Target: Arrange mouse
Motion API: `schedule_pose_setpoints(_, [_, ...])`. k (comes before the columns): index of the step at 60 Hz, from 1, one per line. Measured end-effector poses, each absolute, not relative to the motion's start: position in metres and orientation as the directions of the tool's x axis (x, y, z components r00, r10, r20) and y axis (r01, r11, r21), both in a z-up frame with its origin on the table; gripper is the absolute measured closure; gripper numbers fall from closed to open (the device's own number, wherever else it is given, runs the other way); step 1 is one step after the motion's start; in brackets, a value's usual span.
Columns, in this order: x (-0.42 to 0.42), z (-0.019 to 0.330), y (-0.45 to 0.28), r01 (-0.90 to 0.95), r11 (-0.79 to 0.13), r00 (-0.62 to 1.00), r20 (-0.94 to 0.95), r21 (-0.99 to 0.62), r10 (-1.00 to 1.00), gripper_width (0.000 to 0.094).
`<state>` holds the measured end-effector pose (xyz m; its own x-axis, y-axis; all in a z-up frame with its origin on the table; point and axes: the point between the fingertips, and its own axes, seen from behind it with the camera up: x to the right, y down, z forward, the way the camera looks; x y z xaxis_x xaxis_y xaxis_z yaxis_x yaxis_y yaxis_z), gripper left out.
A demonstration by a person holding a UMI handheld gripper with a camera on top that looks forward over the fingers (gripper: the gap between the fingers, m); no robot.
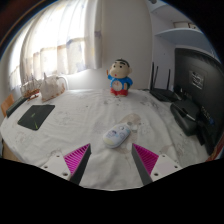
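Observation:
A white computer mouse (pixel 118 135) lies on a white cloth-covered table (pixel 70 130), just ahead of my fingers and slightly toward the right one. A small black mouse pad (pixel 36 116) lies flat on the table far to the left. My gripper (pixel 112 157) is open and empty, its pink pads (pixel 78 157) wide apart, with the mouse beyond the gap between them.
A cartoon boy figurine (pixel 121 77) in a red shirt stands at the back of the table. A black monitor (pixel 195 75) and dark equipment (pixel 188 118) stand at the right. A rack (pixel 45 88) sits at the back left by the curtained window.

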<state>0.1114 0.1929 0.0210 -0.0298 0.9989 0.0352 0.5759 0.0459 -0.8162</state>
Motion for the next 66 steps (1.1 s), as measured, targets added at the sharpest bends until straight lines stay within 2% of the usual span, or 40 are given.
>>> schedule_pose_setpoints(14, [0.072,-0.003,0.188,0.589,0.041,-0.025,0.032,-0.807,0.999,0.0083])
schedule_pose_setpoints(41, [0.011,-0.014,0.186,0.604,0.015,-0.013,0.009,-0.797,1.000,0.0093])
schedule_pose_setpoints(47, [0.009,-0.015,0.188,0.603,0.017,-0.009,0.014,-0.797,1.000,0.0194])
schedule_pose_setpoints(51, [0.008,-0.016,0.193,0.601,0.022,-0.004,0.025,-0.799,1.000,0.0324])
schedule_pose_setpoints(53, [0.008,-0.016,0.195,0.600,0.027,-0.002,0.032,-0.799,0.999,0.0456])
schedule_pose_setpoints(66, [0.008,-0.005,0.195,0.598,0.052,-0.027,0.045,-0.799,0.999,0.0507])
